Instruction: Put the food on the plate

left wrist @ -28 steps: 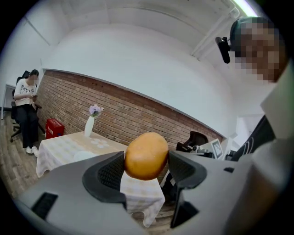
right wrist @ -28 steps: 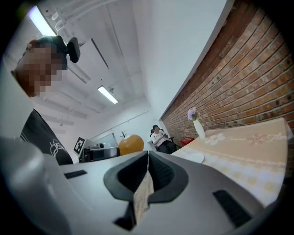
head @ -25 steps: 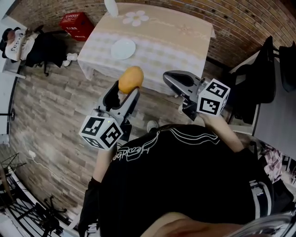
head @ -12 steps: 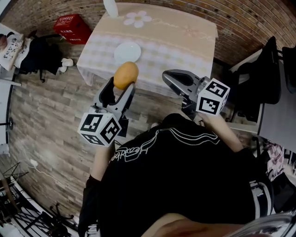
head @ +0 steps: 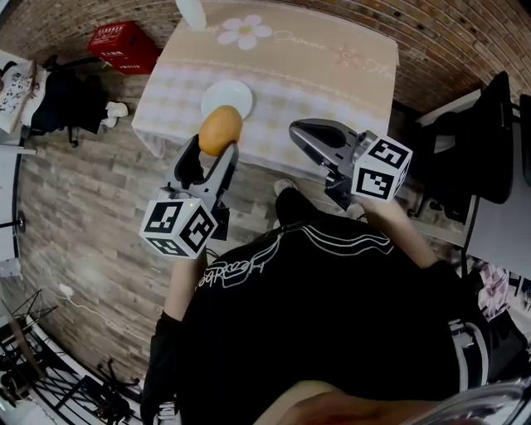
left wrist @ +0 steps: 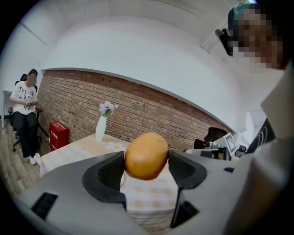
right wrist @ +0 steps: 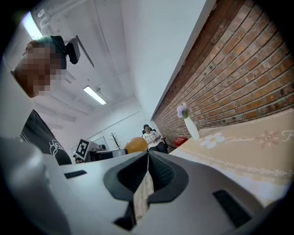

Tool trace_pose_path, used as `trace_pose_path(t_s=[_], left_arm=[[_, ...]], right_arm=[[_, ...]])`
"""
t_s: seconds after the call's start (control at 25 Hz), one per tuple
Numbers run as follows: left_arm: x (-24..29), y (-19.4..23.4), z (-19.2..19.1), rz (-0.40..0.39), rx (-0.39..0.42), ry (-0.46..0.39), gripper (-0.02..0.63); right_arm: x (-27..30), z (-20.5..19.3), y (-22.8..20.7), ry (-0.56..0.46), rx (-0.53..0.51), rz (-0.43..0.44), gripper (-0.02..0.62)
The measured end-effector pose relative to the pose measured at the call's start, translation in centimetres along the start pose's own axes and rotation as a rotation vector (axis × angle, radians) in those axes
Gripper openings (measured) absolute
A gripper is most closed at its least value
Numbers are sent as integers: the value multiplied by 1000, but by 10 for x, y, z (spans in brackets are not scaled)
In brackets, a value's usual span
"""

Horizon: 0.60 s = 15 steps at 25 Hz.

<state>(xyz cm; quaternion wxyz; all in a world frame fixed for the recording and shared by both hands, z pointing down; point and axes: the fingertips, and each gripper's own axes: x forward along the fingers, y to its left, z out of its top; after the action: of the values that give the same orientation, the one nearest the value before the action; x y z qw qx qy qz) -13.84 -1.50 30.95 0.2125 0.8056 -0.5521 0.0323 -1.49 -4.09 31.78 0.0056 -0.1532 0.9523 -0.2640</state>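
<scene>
My left gripper (head: 215, 148) is shut on an orange-brown bun-like piece of food (head: 220, 129), held in the air at the near edge of the table. In the left gripper view the food (left wrist: 146, 155) sits squeezed between both pads. A white plate (head: 230, 95) lies on the checked tablecloth (head: 332, 91), just beyond the food and partly hidden by it. My right gripper (head: 300, 130) hovers over the table's near edge to the right, its jaws closed together with nothing between them (right wrist: 147, 158).
A white vase (head: 191, 12) with flowers stands at the table's far left edge. A red crate (head: 124, 46) sits on the wooden floor to the left. A seated person (left wrist: 25, 114) is at far left. Dark chairs (head: 489, 141) stand to the right.
Both grippers have come closer to the table; the food in the left gripper now overlaps the plate's near edge. The right gripper stays shut.
</scene>
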Motion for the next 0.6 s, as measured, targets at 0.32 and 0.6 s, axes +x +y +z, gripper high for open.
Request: trace_pose_path(t_s=[0.32, 0.6], left_arm=[[51, 32, 7, 26, -4, 36, 296], [91, 63, -1, 41, -21, 73, 296]], right_arm=[[27, 16, -47, 25, 21, 1, -3], [43, 19, -83, 45, 46, -21, -3]])
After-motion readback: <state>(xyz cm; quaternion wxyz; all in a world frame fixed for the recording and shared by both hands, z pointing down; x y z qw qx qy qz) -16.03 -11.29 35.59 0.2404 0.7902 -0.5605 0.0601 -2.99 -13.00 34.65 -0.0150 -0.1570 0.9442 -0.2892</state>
